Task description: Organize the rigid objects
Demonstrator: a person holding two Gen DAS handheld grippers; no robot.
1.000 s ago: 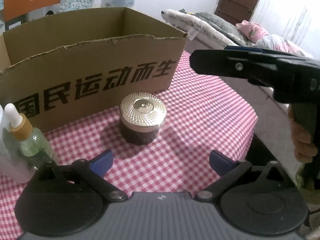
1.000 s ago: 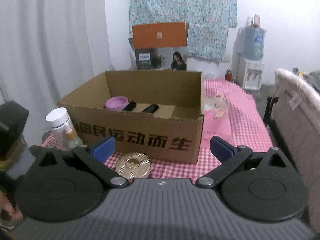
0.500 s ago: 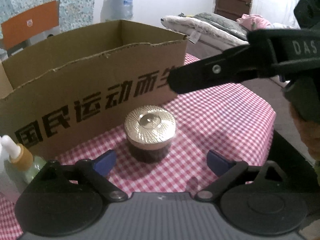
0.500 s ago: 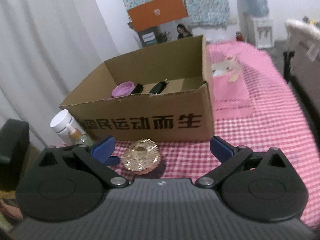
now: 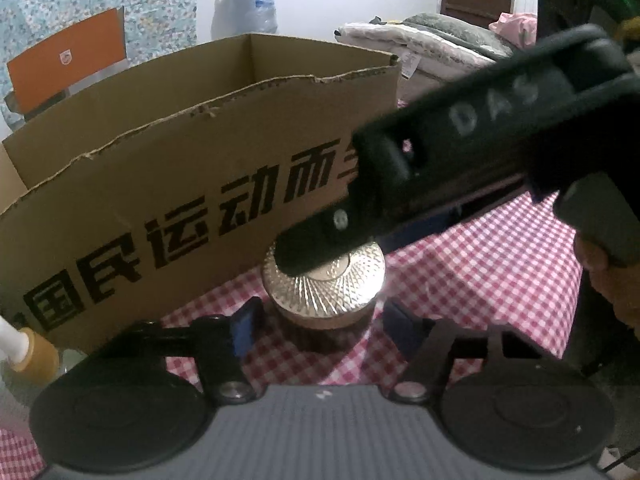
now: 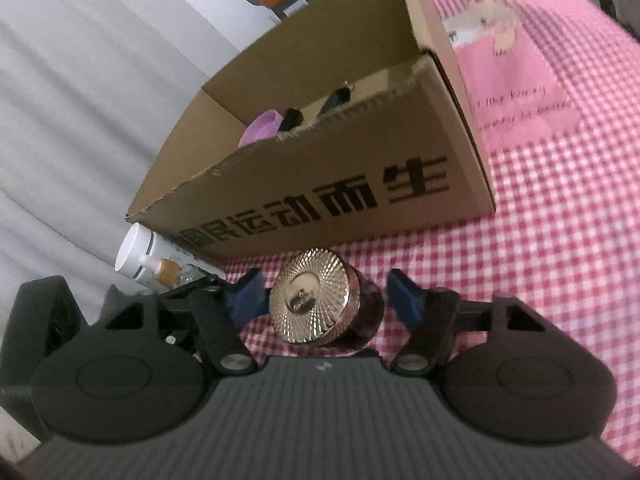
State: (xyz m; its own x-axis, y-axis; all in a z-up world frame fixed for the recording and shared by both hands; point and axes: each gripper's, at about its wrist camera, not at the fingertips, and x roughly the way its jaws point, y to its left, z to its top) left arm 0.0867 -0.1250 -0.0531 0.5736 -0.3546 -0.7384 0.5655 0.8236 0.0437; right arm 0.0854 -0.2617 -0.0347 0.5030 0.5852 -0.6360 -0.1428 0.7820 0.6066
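Gold-lidded jar [image 6: 326,304] between both half-closed grippers, low centre of each frame, before the cardboard box [image 6: 320,184].

Left gripper [image 5: 318,322] and right gripper [image 6: 324,300] have just been closing around the upright jar; pads apparently not yet pressing; right is nearer.

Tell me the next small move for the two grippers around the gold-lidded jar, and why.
Probably close one pair only. Both the left gripper and the right gripper have just been narrowing their jaws around the gold-lidded jar, which stands on the checked cloth before the cardboard box. A gap seems to remain at each pad, so neither grips yet; two at once may clash.
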